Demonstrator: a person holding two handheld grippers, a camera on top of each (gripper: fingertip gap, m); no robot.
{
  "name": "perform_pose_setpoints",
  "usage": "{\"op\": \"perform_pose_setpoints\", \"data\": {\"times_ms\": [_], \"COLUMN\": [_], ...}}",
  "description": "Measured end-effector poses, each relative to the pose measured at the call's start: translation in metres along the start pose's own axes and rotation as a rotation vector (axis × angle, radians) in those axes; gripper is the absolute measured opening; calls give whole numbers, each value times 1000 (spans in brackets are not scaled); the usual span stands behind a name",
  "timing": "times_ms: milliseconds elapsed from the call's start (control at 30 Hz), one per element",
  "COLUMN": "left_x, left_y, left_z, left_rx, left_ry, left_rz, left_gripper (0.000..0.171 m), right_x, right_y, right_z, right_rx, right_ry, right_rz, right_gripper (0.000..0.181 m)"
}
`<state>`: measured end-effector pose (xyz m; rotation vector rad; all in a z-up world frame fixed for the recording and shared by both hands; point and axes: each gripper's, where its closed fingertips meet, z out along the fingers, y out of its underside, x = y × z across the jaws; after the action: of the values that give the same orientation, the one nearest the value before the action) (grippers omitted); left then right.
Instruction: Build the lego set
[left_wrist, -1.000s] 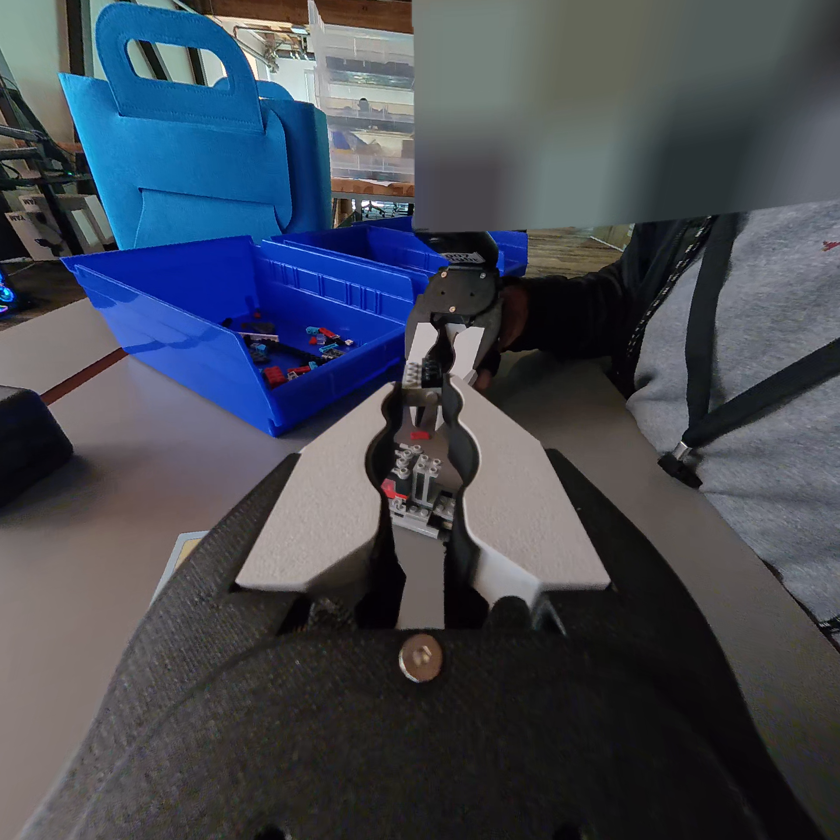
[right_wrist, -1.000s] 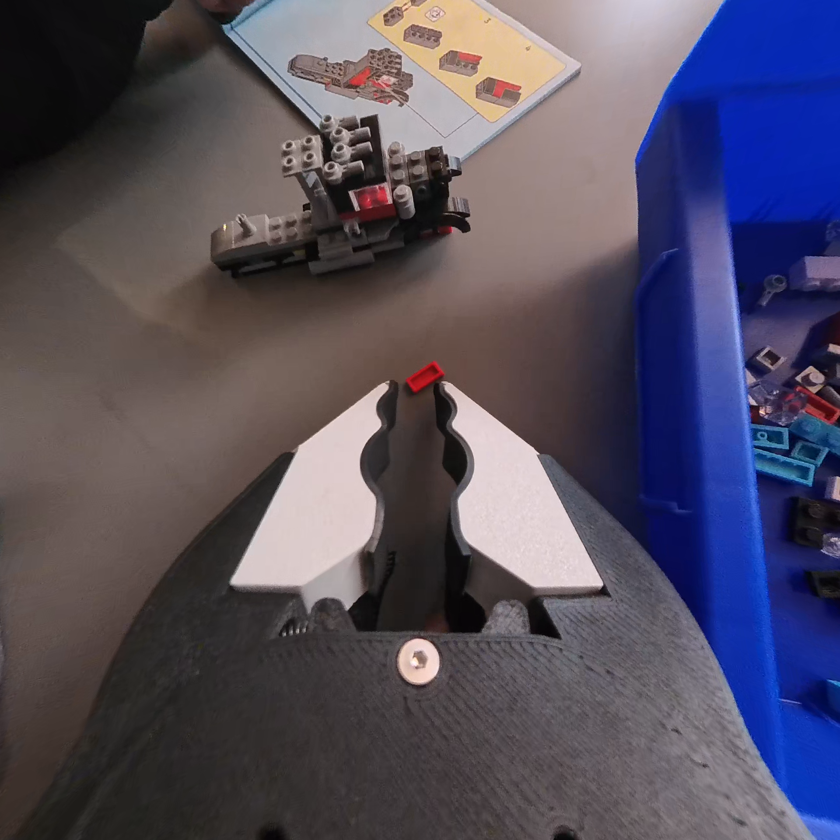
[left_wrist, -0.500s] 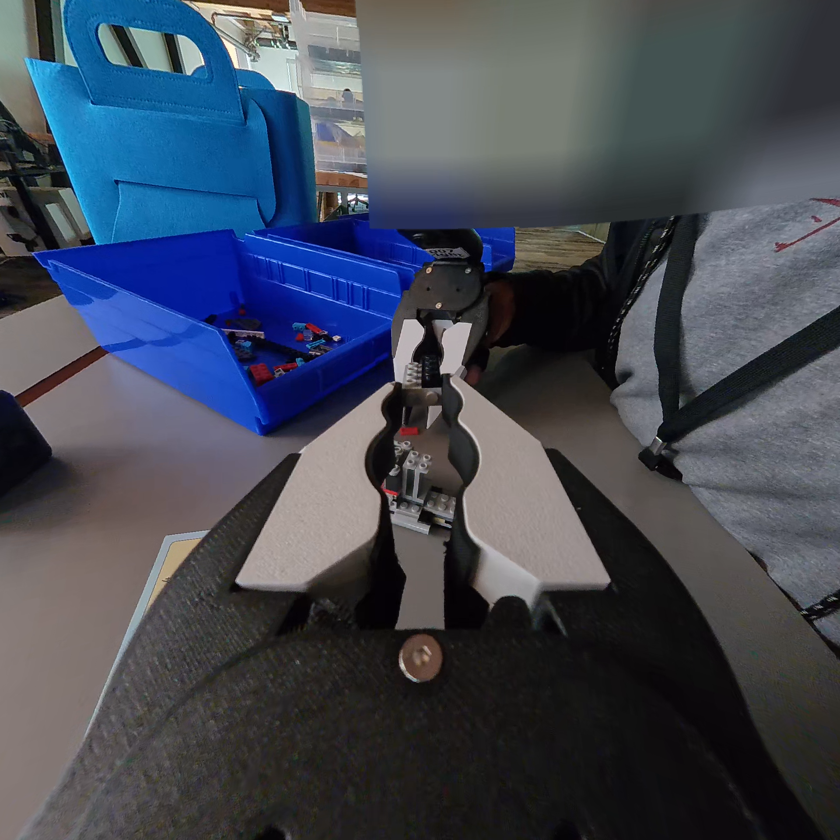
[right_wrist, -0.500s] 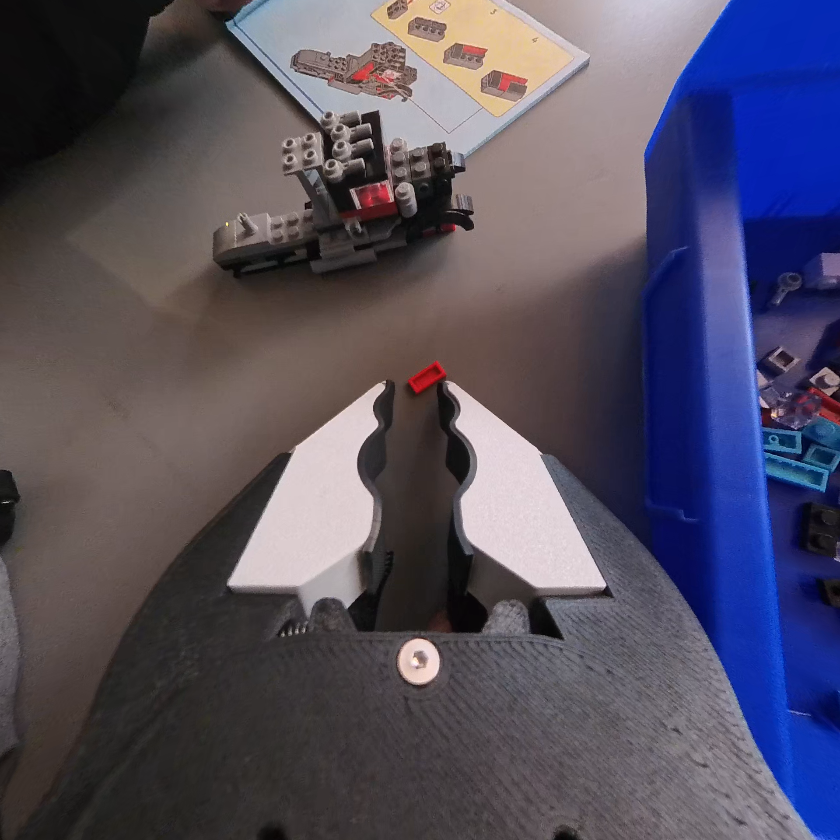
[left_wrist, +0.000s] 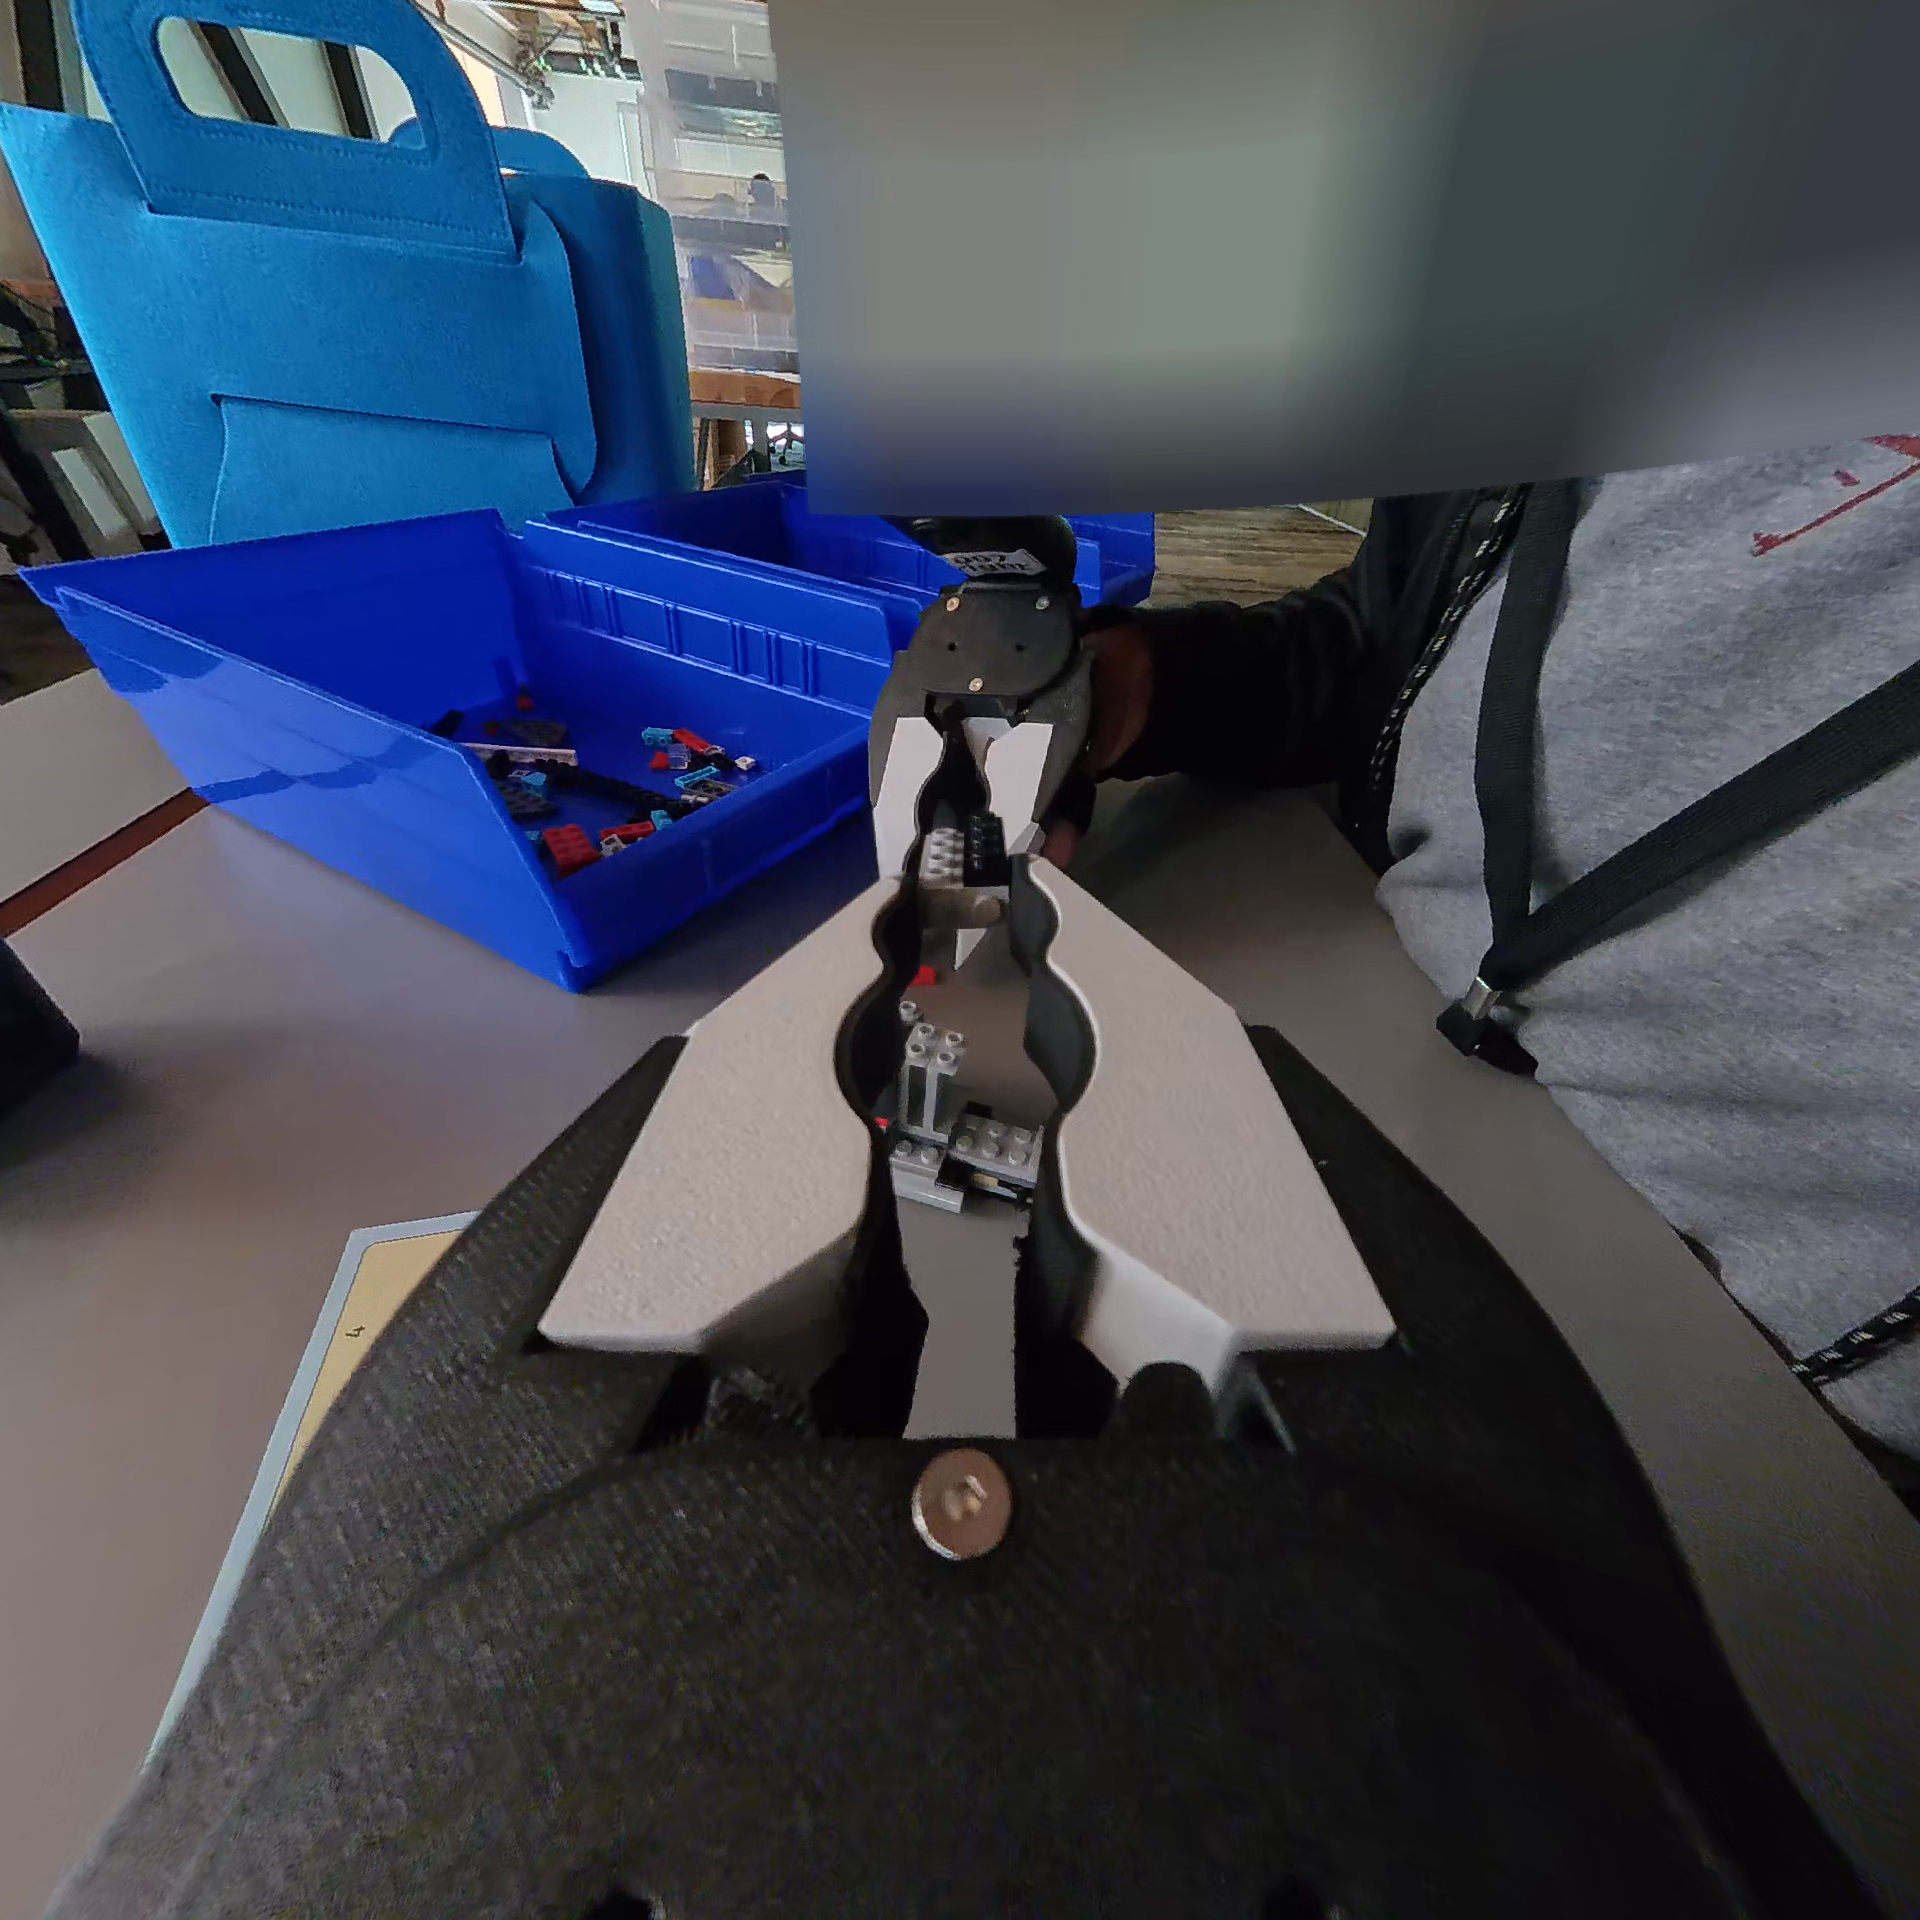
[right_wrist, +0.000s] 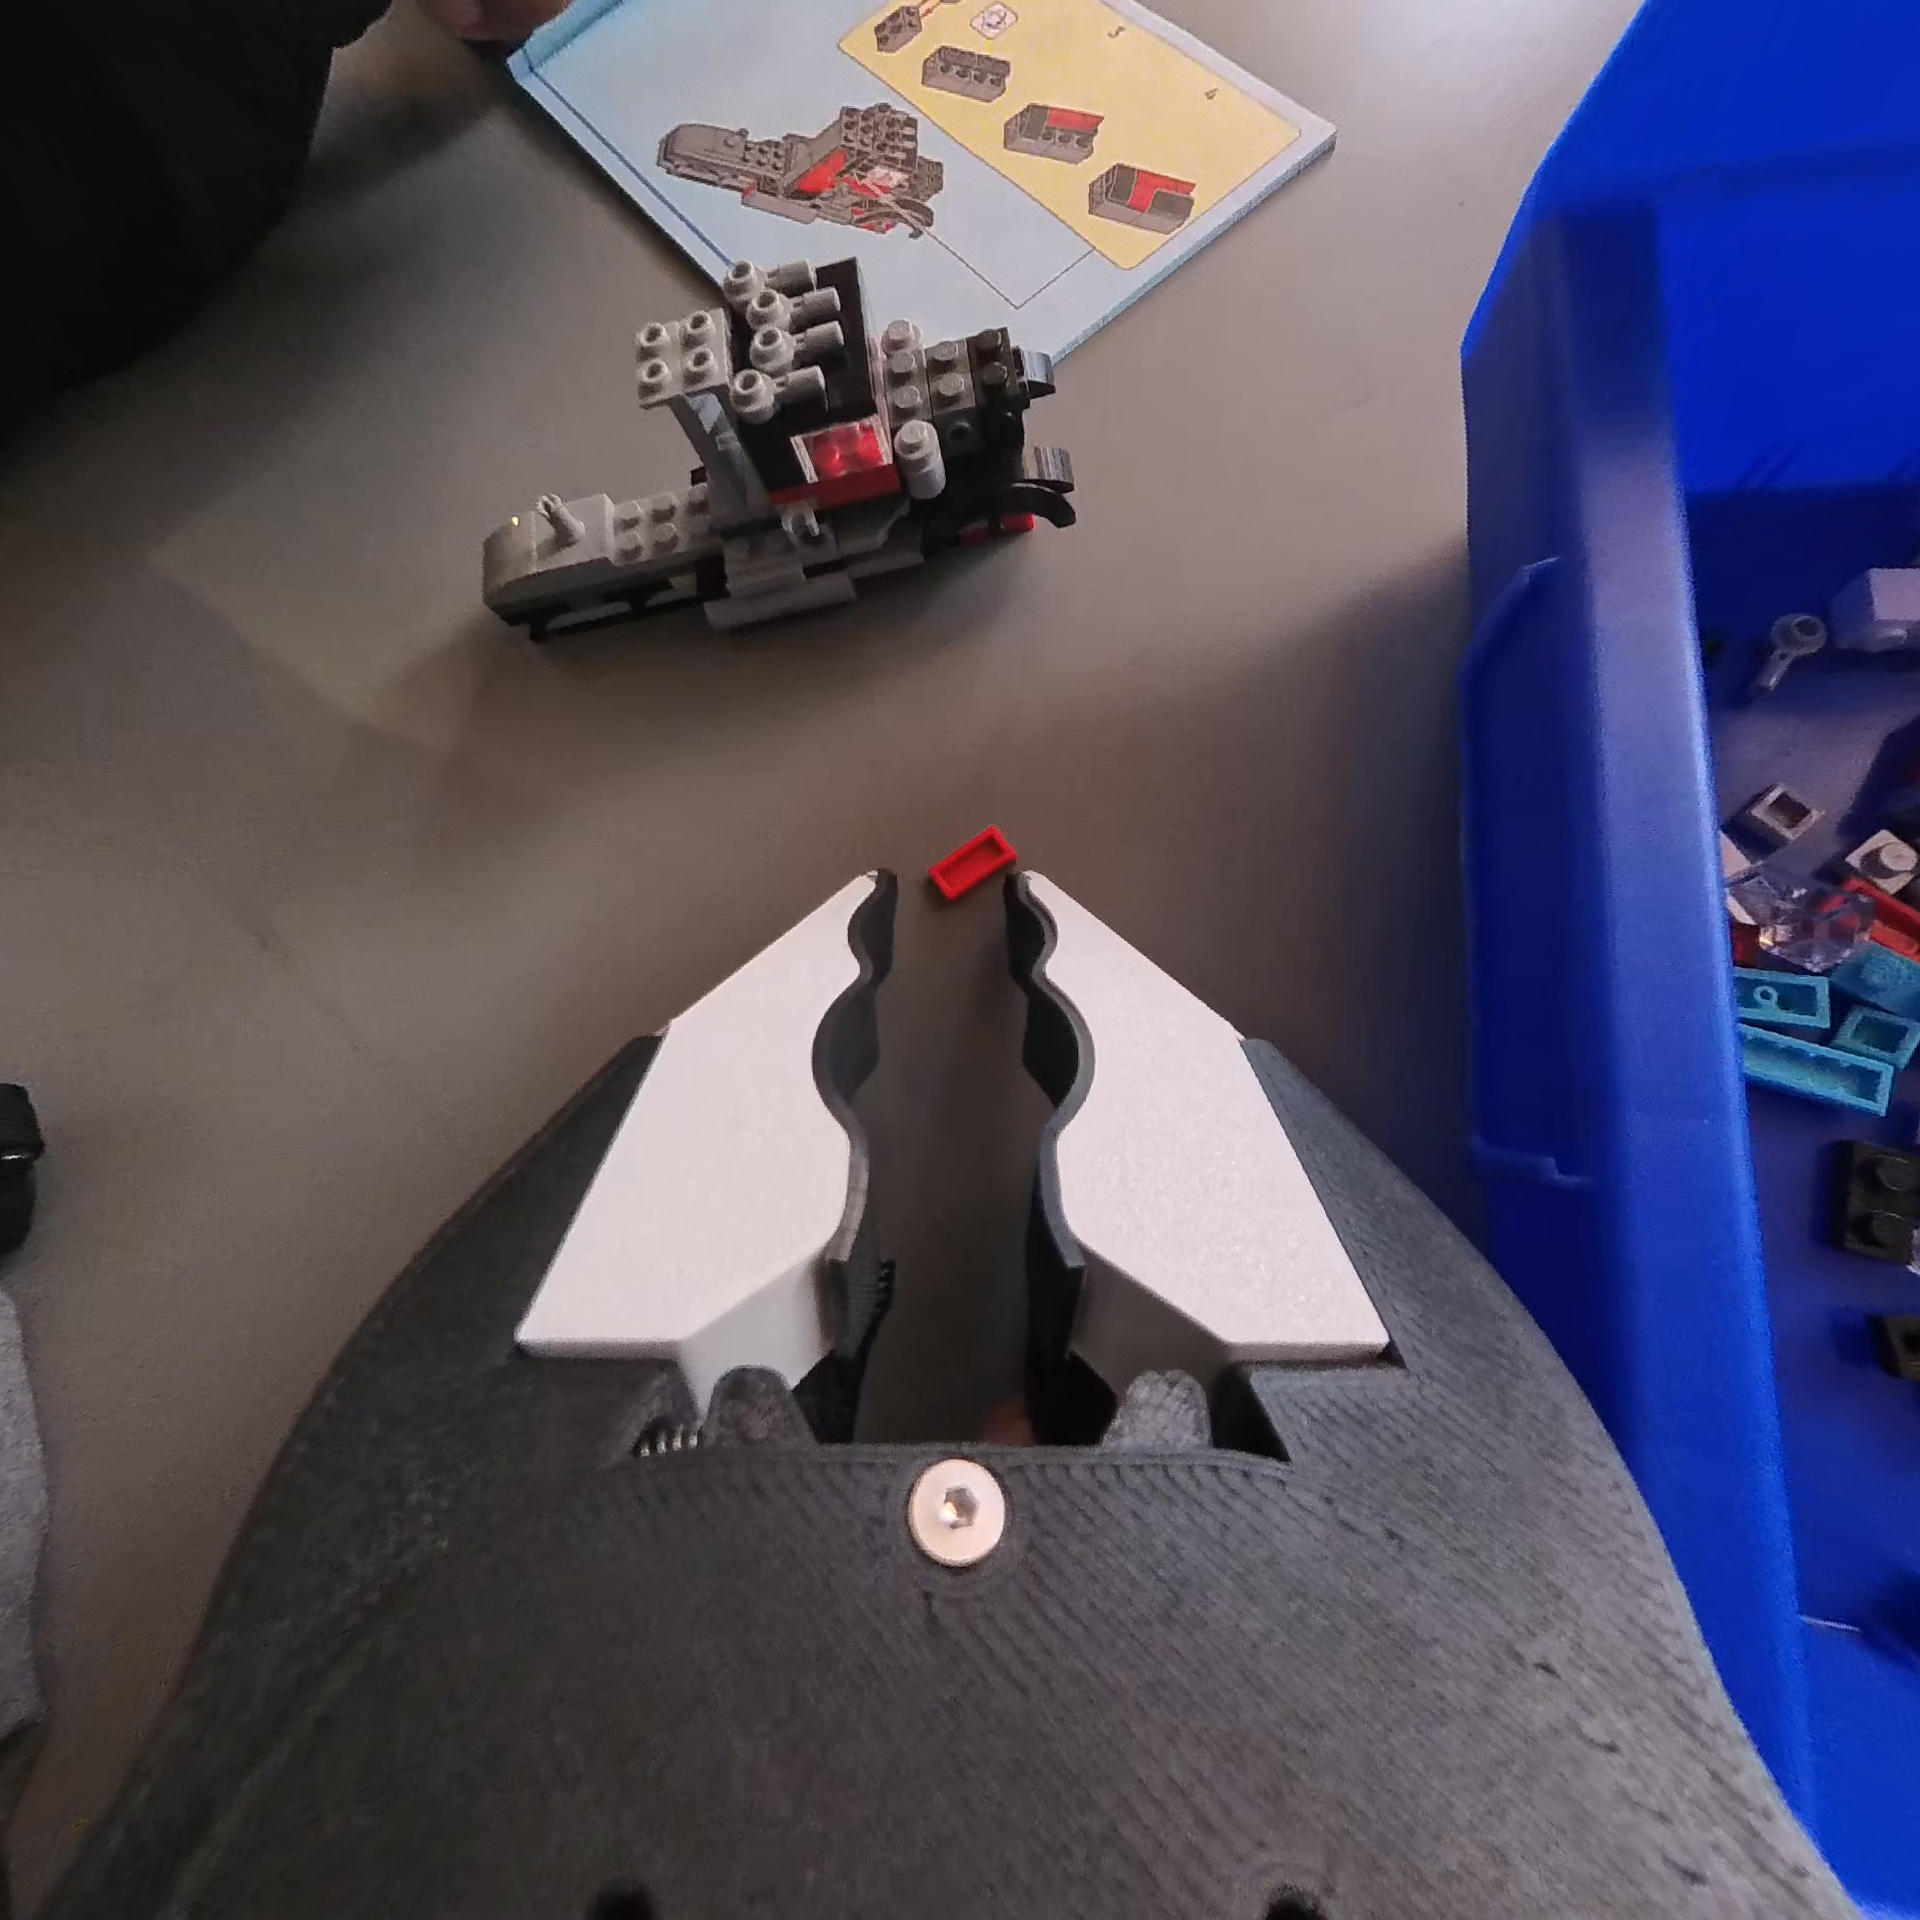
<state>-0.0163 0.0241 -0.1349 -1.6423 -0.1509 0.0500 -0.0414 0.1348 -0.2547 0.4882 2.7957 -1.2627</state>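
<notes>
Right gripper (right_wrist: 940, 883) sits open, the tiny red plate (right_wrist: 970, 858) just past its fingertips, long axis skewed across the gap. Left gripper (left_wrist: 961, 914) is open too, farther off behind the model (right_wrist: 774, 457) mid-bench.

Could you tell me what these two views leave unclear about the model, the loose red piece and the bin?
- Lego model, left wrist view: the left gripper hides all but a strip.
- Red piece, right wrist view: whether the right gripper touches it is unclear.
- Blue bin, right wrist view: cut off by the right edge.
- Booklet, right wrist view: cut off at the top.
</notes>
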Motion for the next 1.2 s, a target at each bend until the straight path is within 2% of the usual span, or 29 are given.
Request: {"op": "perform_pose_setpoints", "data": {"times_ms": [333,567,933,1100,1200], "left_x": [2,5,-11,-28,-36], "left_y": [5,-4,-25,-10,15], "left_z": [-4,-19,-54,-55,-58], "left_rx": [-48,-8,106,28,-138], "left_ry": [-9,0,-111,-195,-264], "left_rz": [-9,-17,-46,-104,-129], "left_gripper": [16,17,17,16,17], "right_x": [2,3,4,4,4], "right_y": [0,0,-1,-1,-1], "right_z": [0,0,1,1,1], "right_rx": [1,-1,0,0,0], "right_ry": [3,6,10,12,14], "right_rz": [13,20,27,27,26], "right_gripper": [26,28,29,30,30]}}
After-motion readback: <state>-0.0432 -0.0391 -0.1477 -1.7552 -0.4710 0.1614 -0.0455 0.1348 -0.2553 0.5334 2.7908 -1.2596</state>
